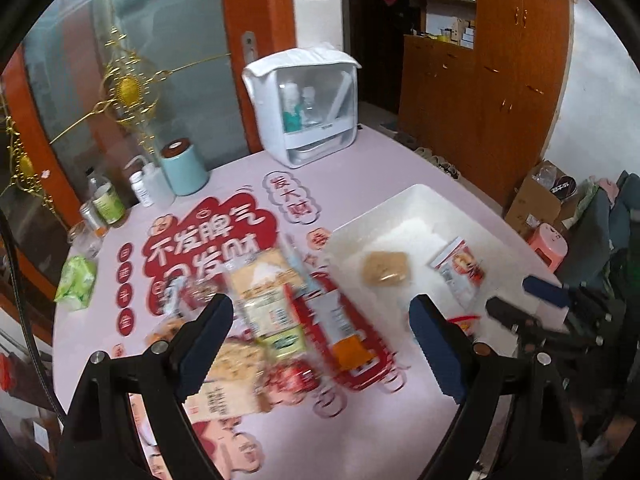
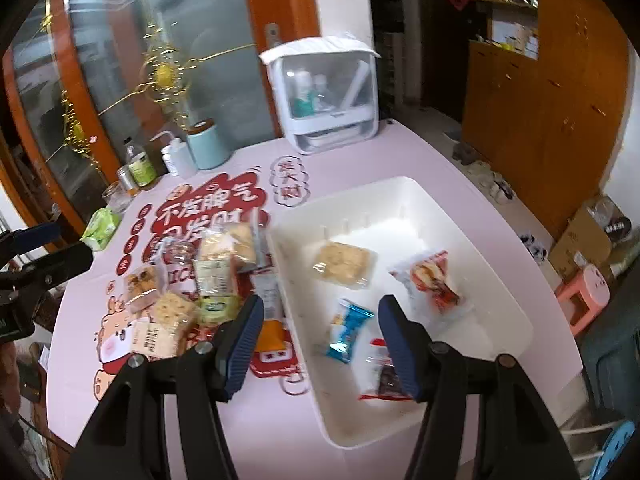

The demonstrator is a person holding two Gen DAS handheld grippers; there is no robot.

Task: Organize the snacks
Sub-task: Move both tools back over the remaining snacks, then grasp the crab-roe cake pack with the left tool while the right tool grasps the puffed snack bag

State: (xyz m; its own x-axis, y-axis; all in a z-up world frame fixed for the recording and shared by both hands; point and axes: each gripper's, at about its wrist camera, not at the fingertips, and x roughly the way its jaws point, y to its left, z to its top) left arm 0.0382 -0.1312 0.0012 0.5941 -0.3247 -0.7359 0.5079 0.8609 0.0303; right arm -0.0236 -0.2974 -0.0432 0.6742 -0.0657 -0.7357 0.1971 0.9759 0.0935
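Observation:
A pile of wrapped snacks (image 1: 260,308) lies on the pink printed tablecloth; the right wrist view shows the same snack pile (image 2: 200,280). My left gripper (image 1: 320,320) hovers over it, open wide with nothing between its fingers. To the right stands a white bin (image 2: 400,184) holding a cracker pack (image 2: 344,264), a red-and-white packet (image 2: 432,280), a blue packet (image 2: 348,332) and a red-and-dark packet (image 2: 380,384). My right gripper (image 2: 320,320) hangs above the bin's near left side, open, holding nothing. The white bin (image 1: 416,196) and the right gripper (image 1: 520,304) also show in the left wrist view.
A white storage box with a clear front (image 1: 308,108), a teal canister (image 1: 184,168), bottles and jars (image 1: 104,200) line the table's far side. A green tissue pack (image 1: 76,280) lies at the left edge. A pink stool (image 1: 548,244) and a cardboard box (image 1: 536,200) stand on the floor.

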